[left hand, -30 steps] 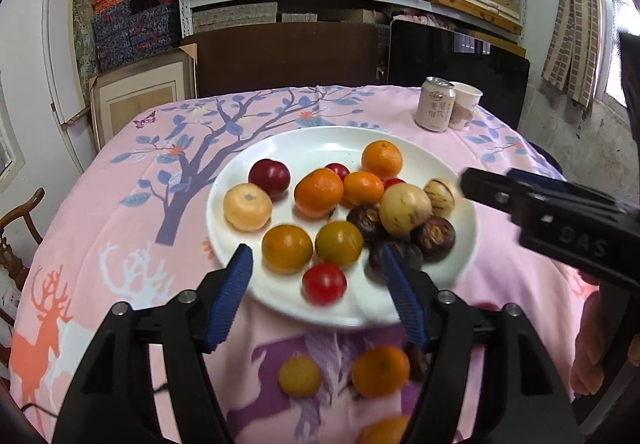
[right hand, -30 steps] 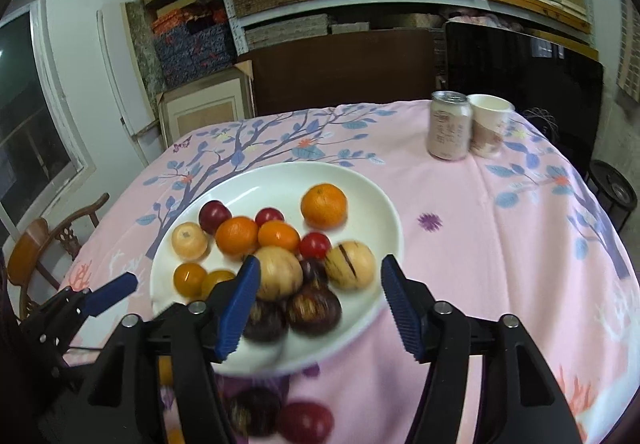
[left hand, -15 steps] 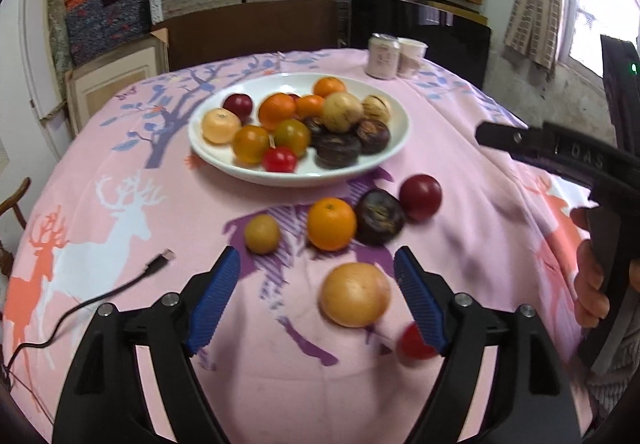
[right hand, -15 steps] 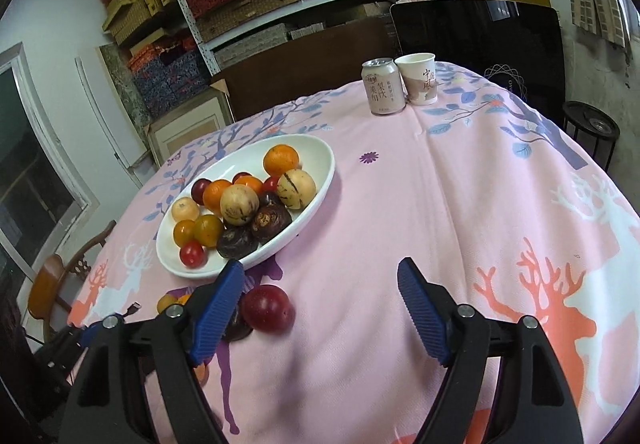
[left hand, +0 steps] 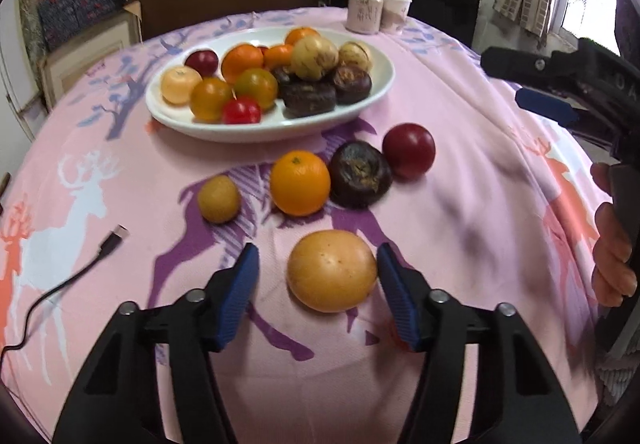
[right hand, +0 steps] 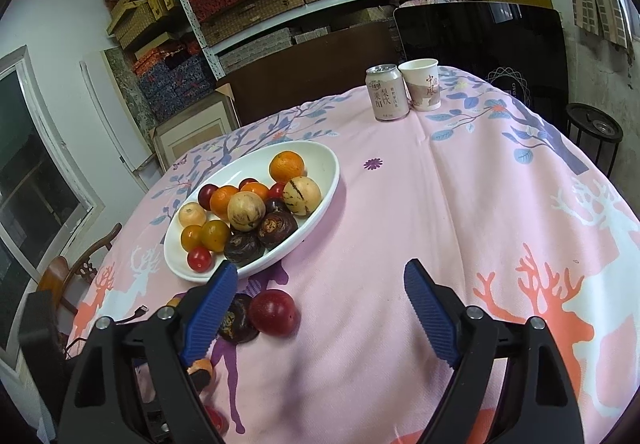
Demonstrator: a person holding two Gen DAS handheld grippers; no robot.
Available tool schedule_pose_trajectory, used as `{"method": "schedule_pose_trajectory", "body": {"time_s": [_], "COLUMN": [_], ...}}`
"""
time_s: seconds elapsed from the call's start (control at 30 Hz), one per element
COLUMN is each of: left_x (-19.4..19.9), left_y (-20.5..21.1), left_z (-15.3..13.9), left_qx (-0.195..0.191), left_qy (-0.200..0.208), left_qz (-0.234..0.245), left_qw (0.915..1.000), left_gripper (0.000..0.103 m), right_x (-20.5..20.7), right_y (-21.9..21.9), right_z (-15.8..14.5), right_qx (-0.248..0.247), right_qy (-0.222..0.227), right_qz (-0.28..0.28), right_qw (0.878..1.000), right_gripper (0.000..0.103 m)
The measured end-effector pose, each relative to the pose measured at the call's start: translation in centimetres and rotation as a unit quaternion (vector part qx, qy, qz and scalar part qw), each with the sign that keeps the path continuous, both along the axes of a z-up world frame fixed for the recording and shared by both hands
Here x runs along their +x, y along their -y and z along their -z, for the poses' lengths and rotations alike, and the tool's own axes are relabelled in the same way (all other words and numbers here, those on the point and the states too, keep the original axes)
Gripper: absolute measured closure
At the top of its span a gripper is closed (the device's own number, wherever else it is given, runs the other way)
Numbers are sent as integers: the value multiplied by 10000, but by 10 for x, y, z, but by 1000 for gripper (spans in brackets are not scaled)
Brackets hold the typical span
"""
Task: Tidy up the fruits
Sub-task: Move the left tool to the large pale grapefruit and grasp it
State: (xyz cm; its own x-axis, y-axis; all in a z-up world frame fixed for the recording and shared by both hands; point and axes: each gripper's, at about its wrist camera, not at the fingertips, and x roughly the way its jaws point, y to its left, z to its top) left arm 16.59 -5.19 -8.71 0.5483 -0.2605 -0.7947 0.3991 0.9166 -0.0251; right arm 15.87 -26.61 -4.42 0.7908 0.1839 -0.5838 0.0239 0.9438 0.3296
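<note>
Fruit: a yellow fruit [left hand: 331,270] lies between my left gripper's [left hand: 318,298] half-closed jaws, which have just been closing; contact is unclear. Ahead lie an orange [left hand: 300,182], a dark fruit [left hand: 361,174] and the plate [left hand: 256,130]. My right gripper [right hand: 316,310] is wide and empty, having just opened further.

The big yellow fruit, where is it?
In the left wrist view, the big yellow fruit lies on the tablecloth between the left gripper's open fingers, nearer than the orange.
</note>
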Motion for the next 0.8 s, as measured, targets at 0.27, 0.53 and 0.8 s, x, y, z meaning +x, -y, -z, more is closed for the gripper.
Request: {"method": "schedule_pose_trajectory", "body": {"time_s": [0.27,0.53,0.8], "left_x": [-4,-3,0], "left_y": [3,-30,-36], "left_z": [-1,-26,-27], "left_qx": [-8,-245,-277], "left_qy": [7,520,454], "left_qz": [126,-617,-654], "left_qw": [9999,9964,9964], "left_gripper": [59,59,59], "right_x": [4,14,21], "right_y": [-5,-33,-50], "right_z": [4,27,38], "right_qx": [-146,-651,-1045], "right_qy": [-182,-666,-837], "right_qz": [-35,-441,-580], "right_qw": [9997,9947,9893], "right_gripper": [17,17,17]}}
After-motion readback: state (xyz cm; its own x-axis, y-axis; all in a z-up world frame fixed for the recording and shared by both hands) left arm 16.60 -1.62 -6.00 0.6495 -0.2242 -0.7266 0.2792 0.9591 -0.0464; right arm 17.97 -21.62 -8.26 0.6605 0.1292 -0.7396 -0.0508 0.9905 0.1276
